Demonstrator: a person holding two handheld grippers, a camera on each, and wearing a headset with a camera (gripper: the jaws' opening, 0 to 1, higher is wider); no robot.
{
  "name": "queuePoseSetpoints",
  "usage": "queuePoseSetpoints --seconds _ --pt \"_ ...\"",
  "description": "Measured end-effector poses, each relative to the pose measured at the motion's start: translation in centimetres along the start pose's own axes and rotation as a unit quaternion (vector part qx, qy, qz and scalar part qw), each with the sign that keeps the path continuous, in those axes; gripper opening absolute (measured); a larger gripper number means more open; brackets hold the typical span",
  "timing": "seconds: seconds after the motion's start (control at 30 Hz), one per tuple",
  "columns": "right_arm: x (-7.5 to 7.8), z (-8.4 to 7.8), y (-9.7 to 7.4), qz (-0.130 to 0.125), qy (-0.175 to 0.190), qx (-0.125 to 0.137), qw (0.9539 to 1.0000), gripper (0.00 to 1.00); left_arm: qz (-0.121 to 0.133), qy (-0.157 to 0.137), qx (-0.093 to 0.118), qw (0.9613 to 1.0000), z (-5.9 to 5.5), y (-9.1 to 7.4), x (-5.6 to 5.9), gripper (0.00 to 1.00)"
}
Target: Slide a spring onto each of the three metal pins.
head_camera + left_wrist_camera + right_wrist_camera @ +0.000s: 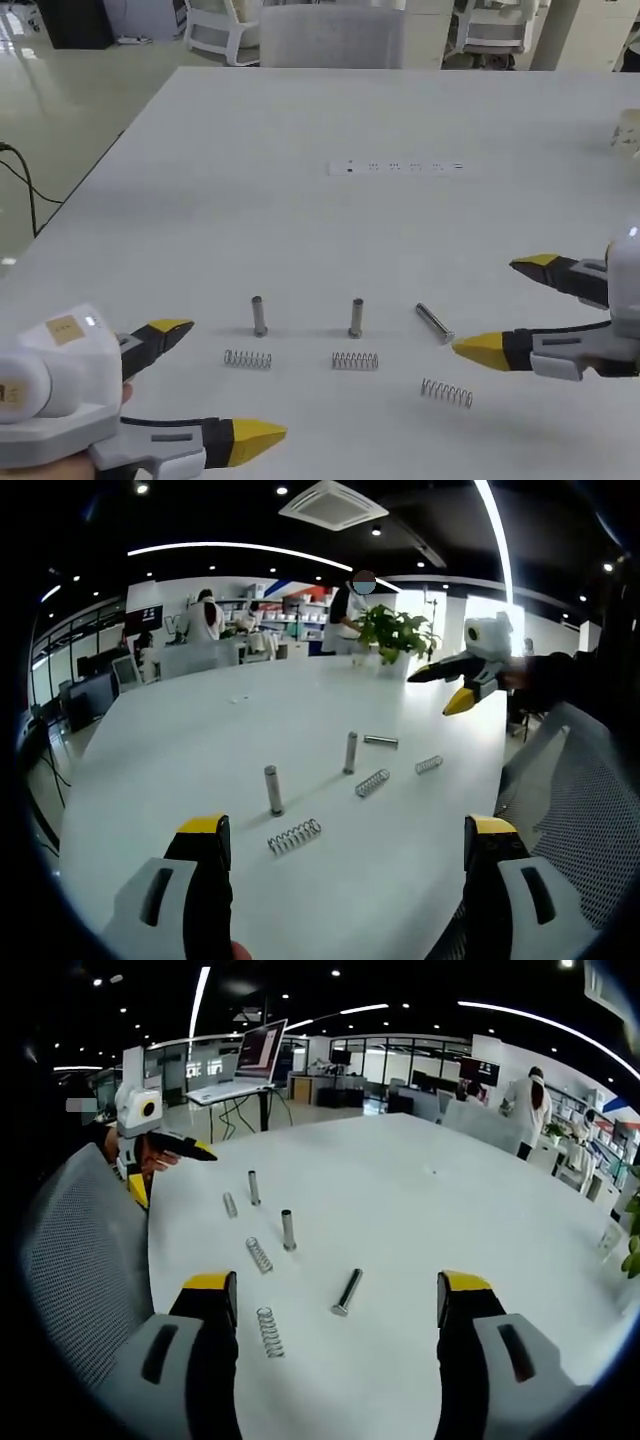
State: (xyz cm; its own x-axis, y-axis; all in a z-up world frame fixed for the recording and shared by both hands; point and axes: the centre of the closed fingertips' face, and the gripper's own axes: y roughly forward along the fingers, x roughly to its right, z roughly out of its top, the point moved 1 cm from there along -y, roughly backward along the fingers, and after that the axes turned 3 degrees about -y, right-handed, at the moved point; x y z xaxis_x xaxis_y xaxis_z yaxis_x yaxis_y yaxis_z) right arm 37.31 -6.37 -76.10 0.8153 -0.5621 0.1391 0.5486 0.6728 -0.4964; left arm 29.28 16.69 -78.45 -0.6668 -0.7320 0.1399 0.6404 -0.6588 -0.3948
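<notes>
Head view: I hold the left tool (232, 380) and the right tool (487, 306) with jaws apart, gripping nothing. On the tabletop (300, 200), the left pin (258, 315) and middle pin (356, 316) stand upright; the right pin (434, 323) lies flat. The left spring (247, 359), middle spring (355, 361) and right spring (446, 393) each lie just nearer, loose.
Left gripper view, right gripper view: jaws spread, all springs off the pins.

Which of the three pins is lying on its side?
The rightmost pin in the head view, nearest the right gripper, lies flat on the table. The left pin and the middle pin stand upright.
</notes>
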Motion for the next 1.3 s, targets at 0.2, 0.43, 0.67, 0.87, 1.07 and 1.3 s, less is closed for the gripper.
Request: queuePoseSetpoints --seconds 0.2,0.43,0.67,0.87,1.07,1.3 --pt "1.0 0.2 1.0 -0.007 -0.001 -0.022 0.9997 0.75 -0.001 0.001 0.002 1.0000 0.1 0.0 0.1 0.96" --pt "1.8 -0.5 2.7 -0.011 0.008 -0.059 0.9981 0.66 -0.003 0.002 0.004 1.0000 0.2 0.0 0.3 0.96" --pt "1.8 -0.9 4.5 -0.011 -0.005 -0.092 0.9956 0.58 -0.007 0.002 0.005 1.0000 0.3 0.1 0.6 0.96" --pt "1.6 -1.4 5.7 -0.003 -0.003 -0.114 0.9934 0.53 -0.010 0.003 0.006 0.9999 0.3 0.2 0.9 0.96" --pt "1.9 -2.3 6.9 -0.007 -0.009 -0.142 0.9898 0.46 -0.012 0.004 0.008 0.9999 0.4 0.3 1.1 0.96" --pt "2.1 -2.7 7.9 -0.009 -0.006 -0.171 0.9852 0.38 -0.013 0.004 0.011 0.9998 0.6 0.2 1.3 0.95"
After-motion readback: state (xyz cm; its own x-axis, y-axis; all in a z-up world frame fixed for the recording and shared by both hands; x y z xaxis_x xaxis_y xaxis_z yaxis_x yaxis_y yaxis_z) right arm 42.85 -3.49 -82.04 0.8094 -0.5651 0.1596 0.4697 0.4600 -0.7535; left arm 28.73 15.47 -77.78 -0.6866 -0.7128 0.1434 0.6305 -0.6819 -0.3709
